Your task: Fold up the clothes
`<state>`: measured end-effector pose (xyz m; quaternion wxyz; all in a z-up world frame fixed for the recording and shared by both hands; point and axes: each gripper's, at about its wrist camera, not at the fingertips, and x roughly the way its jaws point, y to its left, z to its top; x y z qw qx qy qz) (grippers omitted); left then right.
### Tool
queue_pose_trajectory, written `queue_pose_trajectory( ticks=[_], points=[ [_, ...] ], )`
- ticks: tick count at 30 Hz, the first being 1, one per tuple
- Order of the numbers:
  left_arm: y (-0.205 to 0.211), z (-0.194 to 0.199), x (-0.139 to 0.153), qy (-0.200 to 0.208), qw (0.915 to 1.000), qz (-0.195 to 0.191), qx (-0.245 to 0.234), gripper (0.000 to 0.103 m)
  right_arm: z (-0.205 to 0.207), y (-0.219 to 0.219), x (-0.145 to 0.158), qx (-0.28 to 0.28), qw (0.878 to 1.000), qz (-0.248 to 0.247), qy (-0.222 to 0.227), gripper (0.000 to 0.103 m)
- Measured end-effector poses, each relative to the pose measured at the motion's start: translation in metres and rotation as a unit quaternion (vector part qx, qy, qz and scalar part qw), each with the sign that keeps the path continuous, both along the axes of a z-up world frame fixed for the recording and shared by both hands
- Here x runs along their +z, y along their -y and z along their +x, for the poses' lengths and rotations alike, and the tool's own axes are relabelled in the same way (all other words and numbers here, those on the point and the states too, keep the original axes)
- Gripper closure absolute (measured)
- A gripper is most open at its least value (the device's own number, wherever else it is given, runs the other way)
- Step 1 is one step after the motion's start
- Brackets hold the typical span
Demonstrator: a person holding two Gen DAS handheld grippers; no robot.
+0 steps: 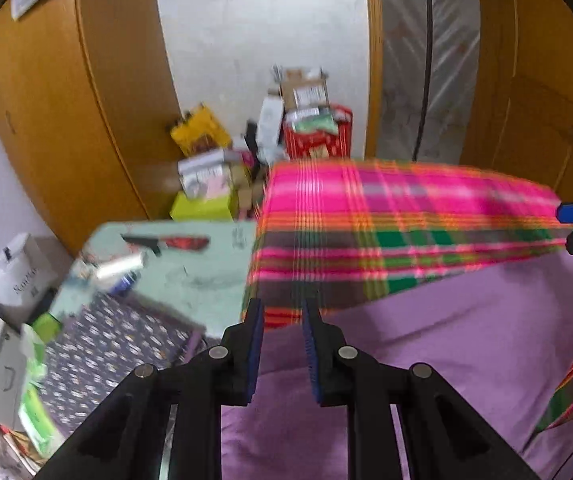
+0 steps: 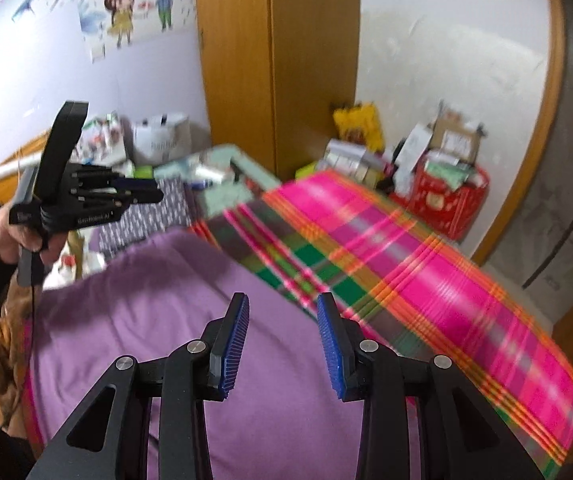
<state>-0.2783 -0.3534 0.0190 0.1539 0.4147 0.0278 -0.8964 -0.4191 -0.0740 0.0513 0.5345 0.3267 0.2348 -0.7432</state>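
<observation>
Ahead of your left gripper (image 1: pixel 282 312), the plaid cloth (image 1: pixel 386 232) hangs stretched in the air, pink with green and orange stripes, and its lower left corner sits right at the tips of the jaws. The jaws stand a little apart there; whether they pinch the fabric you cannot tell from this blurred view. Below the cloth lies the purple bed cover (image 1: pixel 446 352). Beyond the jaws and to their left stands a pale green table (image 1: pixel 190 256) carrying a knife (image 1: pixel 166 242) with a red blade.

Your right gripper (image 2: pixel 282 312) holds nothing: its jaws are spread wide, blue ribbed pads (image 2: pixel 332 344) facing each other over the purple bed cover (image 2: pixel 146 320). From here the plaid cloth (image 2: pixel 426 276) runs ahead of the jaws and off to their right, a wide band along the far edge of the bed. Far to the left of these jaws, your hand (image 2: pixel 18 236) grips the left gripper (image 2: pixel 154 192), raised above the bed
</observation>
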Motion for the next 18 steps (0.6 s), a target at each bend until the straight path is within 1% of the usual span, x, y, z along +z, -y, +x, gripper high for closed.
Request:
queue_pose_trajectory(
  ticks=[3,6,10,13,18],
  points=[
    [0.015,-0.003,-0.023,0.014,0.9999,-0.001,-0.005,0.083,-0.015,0.016,-0.032,0.016,0.999,0.03,0.004,0.066],
    [0.031,-0.005,-0.039,0.021,0.9996,0.004,-0.018,0.083,-0.031,0.028,-0.057,0.027,0.999,0.039,0.024,0.066],
    [0.044,-0.005,-0.052,0.024,0.9987,0.009,-0.044,0.082,-0.048,0.04,-0.083,0.044,0.997,0.052,0.047,0.066],
    [0.046,-0.004,-0.057,0.022,0.9977,0.012,-0.063,0.078,-0.052,0.045,-0.098,0.065,0.994,0.057,0.063,0.066],
    [0.045,-0.004,-0.065,0.017,0.9953,0.016,-0.094,0.078,-0.054,0.048,-0.114,0.091,0.991,0.06,0.079,0.066]
  ],
)
